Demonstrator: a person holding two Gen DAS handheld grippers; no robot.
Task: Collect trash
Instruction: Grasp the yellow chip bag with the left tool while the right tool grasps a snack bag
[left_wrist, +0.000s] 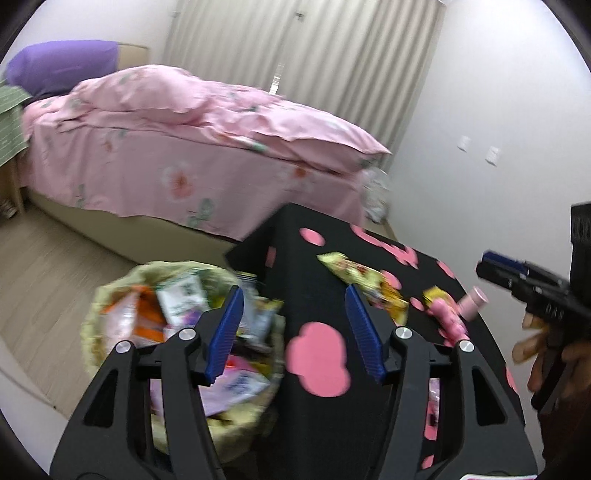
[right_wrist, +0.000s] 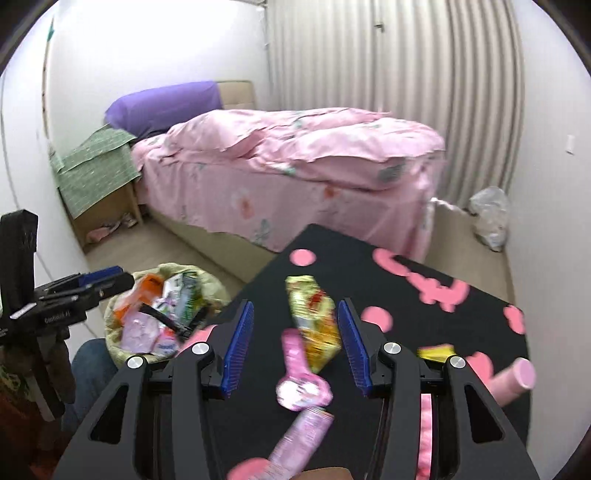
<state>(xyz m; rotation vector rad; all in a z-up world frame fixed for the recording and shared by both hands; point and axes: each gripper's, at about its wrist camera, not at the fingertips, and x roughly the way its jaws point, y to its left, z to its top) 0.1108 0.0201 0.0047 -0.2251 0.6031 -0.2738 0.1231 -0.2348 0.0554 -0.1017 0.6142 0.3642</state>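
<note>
Both claws stand apart with nothing between their blue pads. In its own wrist view the left claw (left_wrist: 293, 334) points forward and down, its left pad over the trash basket (left_wrist: 110, 291) and its right pad over the black surface (left_wrist: 317, 266) with pink shapes. From the right wrist view the same claw (right_wrist: 107, 278) shows from the side at the left edge, raised above the basket (right_wrist: 214, 288), and a hand (right_wrist: 55, 354) grips its black handle from below; a knee in blue cloth (right_wrist: 90, 360) shows just beneath.

The right claw (right_wrist: 295, 345) tilts down over the surface (right_wrist: 461, 332), its jaws wide and clear of the things below. Framed between its pads lie a yellow snack wrapper (right_wrist: 314, 325) and, nearer the camera, a pink toy watch (right_wrist: 299, 373), with a pink tube (right_wrist: 303, 439) lower still, all blurred. A pink cylinder (right_wrist: 515, 376) lies at the right edge of the surface. In the left wrist view this claw (left_wrist: 498, 264) reaches in from the right, level with the surface's far side, and fingers (left_wrist: 532, 345) wrap its handle.

The basket stands on the floor beside the surface's left corner, heaped with wrappers, an orange packet (left_wrist: 147, 310) and a white carton (left_wrist: 183, 299) on top. Behind stands a bed (left_wrist: 192, 155) with a pink floral cover.
</note>
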